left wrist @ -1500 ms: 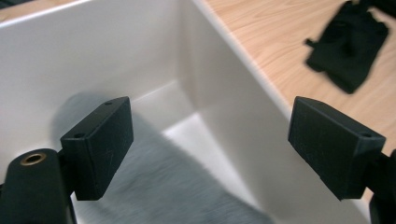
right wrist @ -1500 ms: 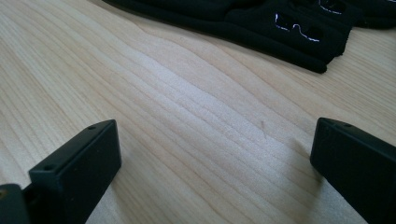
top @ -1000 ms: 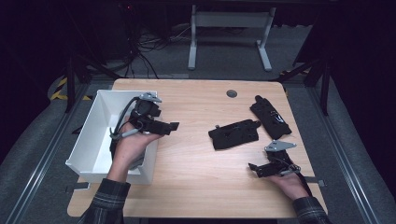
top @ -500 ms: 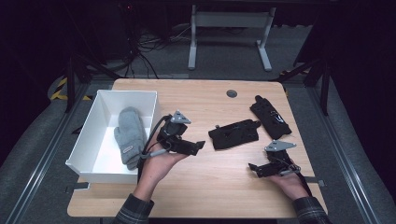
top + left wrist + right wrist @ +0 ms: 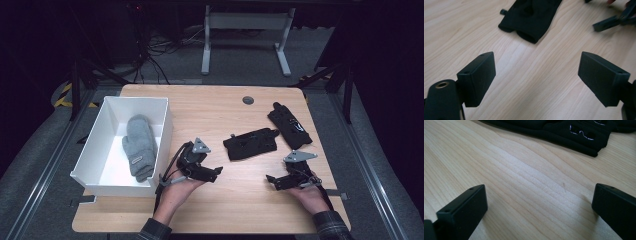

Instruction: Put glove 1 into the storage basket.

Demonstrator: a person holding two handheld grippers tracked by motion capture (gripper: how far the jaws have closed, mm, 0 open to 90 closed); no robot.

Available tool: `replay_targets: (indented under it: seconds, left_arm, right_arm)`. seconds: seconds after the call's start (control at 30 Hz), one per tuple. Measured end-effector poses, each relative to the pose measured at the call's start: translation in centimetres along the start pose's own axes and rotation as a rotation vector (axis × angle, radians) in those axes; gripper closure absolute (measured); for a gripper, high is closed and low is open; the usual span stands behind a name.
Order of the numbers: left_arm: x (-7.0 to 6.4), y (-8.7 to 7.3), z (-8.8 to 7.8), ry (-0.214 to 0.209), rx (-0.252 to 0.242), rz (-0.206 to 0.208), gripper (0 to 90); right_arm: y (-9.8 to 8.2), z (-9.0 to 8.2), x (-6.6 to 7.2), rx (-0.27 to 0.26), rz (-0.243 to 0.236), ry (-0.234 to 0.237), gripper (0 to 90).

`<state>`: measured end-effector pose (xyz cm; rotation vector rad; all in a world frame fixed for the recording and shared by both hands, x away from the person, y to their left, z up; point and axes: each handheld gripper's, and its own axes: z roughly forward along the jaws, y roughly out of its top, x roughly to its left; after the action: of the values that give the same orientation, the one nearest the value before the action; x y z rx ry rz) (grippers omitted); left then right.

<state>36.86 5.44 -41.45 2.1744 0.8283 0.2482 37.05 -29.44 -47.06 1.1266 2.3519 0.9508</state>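
Two black gloves lie on the worktop, one at the centre of the frame, the other at upper right; a grey mitten rests inside the white box at left, so sorting into the box seems the purpose; the left gripper points at the centre glove, jaws wide and empty, probably to take it; the right gripper waits at lower right, jaws also wide, holding nothing.

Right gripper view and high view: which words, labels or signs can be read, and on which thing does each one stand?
None can be read.
White marks on the black glove: cut off, unreadable.
Small tag on the grey mitten in the white bin: too small.
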Motion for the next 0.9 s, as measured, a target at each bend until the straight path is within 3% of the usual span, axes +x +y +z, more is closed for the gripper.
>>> replay_targets:
  seconds: [0.07,0.13,0.27,0.33,0.53,0.67,0.8,0.9]
  left_arm:
    - [-0.2,-0.7,0.7,0.006,0.021,0.005,14.9]
    - [-0.3,-1.4,1.1,0.022,0.034,0.016,14.5]
    - [-0.3,-2.6,1.8,0.033,0.073,0.033,10.8]
    - [-0.2,-3.1,2.0,0.019,0.091,0.03,9.5]
    - [0.2,-4.0,2.3,0.038,0.111,0.043,5.4]
    - [0.6,-4.6,3.0,0.014,0.141,0.023,0.0]
    - [0.4,-5.0,3.1,0.031,0.136,0.064,0.0]
    - [0.6,-5.4,3.1,0.018,0.099,0.076,0.0]
  right_arm:
    - [0.1,-0.1,0.0,0.009,0.001,0.004,4.5]
    - [0.5,-0.5,0.1,0.013,0.013,0.031,15.2]
    - [1.3,-1.4,0.1,-0.055,0.019,0.057,27.0]
    - [1.7,-1.4,0.1,-0.068,0.025,0.064,32.1]
    - [3.7,-0.8,-0.1,-0.092,-0.009,0.085,64.1]
    - [5.8,0.2,-0.4,-0.112,-0.013,0.11,84.9]
    - [7.0,1.4,-0.2,-0.112,-0.027,0.123,90.0]
    - [8.2,3.0,0.0,-0.097,-0.04,0.134,90.0]
